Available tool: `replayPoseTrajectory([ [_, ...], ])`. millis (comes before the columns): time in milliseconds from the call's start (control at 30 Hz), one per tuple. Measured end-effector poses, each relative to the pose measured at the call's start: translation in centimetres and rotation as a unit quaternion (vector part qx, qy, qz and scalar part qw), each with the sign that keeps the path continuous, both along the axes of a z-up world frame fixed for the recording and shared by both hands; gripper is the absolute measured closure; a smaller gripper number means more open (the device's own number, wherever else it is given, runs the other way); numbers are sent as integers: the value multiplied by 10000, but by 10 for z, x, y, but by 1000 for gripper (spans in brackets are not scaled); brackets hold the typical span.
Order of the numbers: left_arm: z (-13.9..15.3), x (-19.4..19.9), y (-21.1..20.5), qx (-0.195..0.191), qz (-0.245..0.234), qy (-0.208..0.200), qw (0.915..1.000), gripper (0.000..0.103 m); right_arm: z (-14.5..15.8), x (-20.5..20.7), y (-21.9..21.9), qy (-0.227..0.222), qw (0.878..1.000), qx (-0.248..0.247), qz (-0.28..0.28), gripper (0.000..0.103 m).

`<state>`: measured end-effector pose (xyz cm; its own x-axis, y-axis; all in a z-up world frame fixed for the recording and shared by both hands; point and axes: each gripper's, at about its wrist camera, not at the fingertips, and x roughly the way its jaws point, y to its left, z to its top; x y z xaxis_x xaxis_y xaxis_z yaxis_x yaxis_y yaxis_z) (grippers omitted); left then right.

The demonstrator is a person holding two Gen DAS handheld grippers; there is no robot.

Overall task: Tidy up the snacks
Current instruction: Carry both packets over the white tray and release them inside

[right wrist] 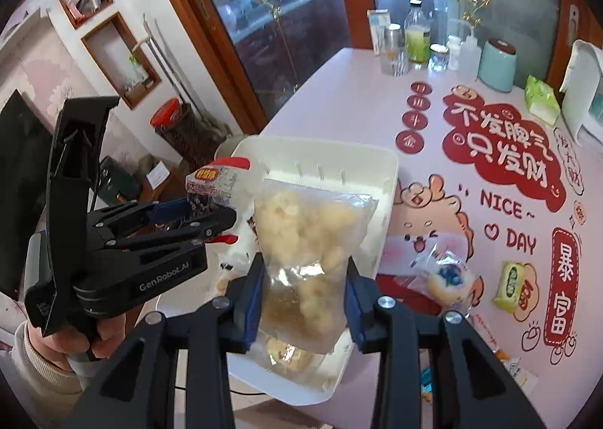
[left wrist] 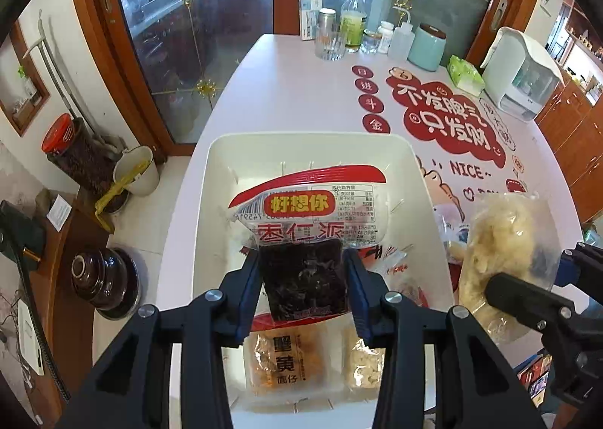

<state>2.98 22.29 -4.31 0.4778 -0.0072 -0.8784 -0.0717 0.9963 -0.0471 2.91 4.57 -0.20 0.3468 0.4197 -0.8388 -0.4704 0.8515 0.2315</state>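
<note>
Snack packs (left wrist: pixel 305 225) in both grippers overhang bin (left wrist: pixel 215 180) rim.

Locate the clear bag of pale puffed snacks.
The clear bag is pinched in the right tool, hanging over the white bin, right of the left tool's red-and-white packet.

Bright, even daylight; glare on the glass doors (left wrist: pixel 211 26) behind the table (left wrist: pixel 286 90) — strong fisheye bending, dark vignetted corners.
</note>
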Motion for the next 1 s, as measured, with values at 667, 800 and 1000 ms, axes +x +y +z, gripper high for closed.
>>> replayPoseTrajectory([
  [667,-15,-8,-5,146,112,264,9995,46,-9,-16,18,61,9988,-272,400,65],
  [800,-19,-10,-3,137,229,331,9991,19,-12,-18,16,156,9988,-269,391,63],
  [1000,-28,-10,-8,140,207,491,9985,18,-14,-19,10,234,9989,-292,288,61],
])
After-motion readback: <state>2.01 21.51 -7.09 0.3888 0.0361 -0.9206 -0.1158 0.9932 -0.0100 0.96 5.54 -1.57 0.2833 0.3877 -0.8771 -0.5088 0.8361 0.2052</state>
